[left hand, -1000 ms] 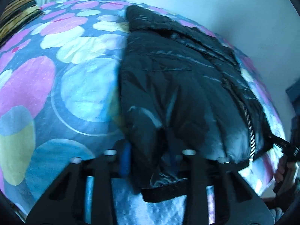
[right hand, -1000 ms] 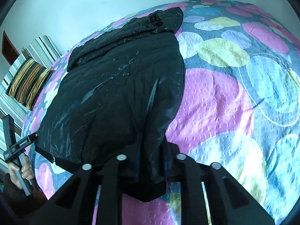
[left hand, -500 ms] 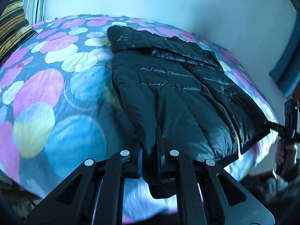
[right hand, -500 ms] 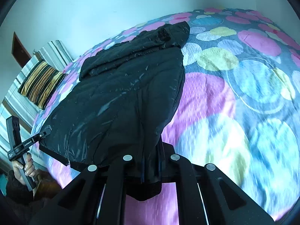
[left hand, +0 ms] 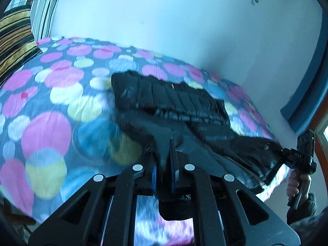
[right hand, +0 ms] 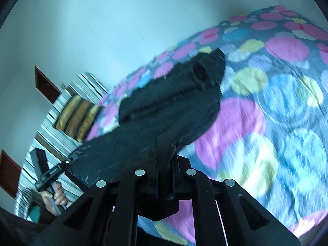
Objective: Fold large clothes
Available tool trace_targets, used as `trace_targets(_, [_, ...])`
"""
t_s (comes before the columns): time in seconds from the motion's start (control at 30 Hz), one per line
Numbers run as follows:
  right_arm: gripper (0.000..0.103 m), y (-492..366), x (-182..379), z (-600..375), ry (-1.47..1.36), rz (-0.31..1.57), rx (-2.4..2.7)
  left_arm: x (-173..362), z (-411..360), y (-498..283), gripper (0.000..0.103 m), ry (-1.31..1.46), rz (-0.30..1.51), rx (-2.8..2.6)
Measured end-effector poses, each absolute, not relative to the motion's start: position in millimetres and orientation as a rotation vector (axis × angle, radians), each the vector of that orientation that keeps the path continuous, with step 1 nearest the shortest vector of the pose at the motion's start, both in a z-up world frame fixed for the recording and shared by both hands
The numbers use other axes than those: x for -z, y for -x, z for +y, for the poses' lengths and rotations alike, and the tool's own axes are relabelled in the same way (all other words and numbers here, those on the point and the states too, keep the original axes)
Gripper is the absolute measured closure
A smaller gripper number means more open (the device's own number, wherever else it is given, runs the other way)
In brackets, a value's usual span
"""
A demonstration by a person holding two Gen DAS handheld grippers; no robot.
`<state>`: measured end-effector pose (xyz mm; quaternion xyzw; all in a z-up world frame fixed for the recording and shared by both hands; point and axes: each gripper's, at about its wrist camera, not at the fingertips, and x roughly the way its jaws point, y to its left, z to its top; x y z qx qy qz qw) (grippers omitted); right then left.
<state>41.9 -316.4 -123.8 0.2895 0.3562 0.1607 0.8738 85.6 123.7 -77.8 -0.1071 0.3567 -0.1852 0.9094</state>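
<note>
A black puffer jacket (left hand: 174, 102) lies on a bed with a dotted cover (left hand: 47, 127); its far part rests on the cover and its near hem is raised. My left gripper (left hand: 164, 164) is shut on one hem corner. My right gripper (right hand: 165, 170) is shut on the other hem corner of the jacket (right hand: 174, 96). Each gripper shows in the other's view: the right one (left hand: 287, 155) at the right edge, the left one (right hand: 61, 166) at the lower left, both pinching the hem.
A striped pillow (left hand: 14, 41) lies at the head of the bed, also in the right wrist view (right hand: 75, 119). A pale wall (left hand: 164, 20) runs behind the bed. A blue frame (left hand: 307, 94) stands at the right. The bed's near edge (left hand: 30, 211) is below me.
Both grippers have shut on the hem corners and lifted them up and back from the bed. The jacket's near half now hangs stretched between them.
</note>
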Motion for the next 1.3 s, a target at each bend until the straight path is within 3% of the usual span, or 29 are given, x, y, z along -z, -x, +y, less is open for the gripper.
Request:
trace_targets(0.37, [0.095,-157,100,-327,-0.610,0.714,-0.316,68,91,-209,0.095,0.187,0.740,0.352])
trace_targets(0.7, [0.095,-280,156,-338,-0.700,0.848,-0.242,127,81,-321,0.094,0.218,0.885,0.315])
trace_targets(0.93, [0.095,-323,205,-344,-0.751,0.927,-0.191,160,75,-360,0.094,0.220,0.941,0.295])
trace_targets(1.3, [0.097,-330,216,-345,-0.750,0.922,-0.190,177,70,-370,0.094,0.209,0.951,0.284])
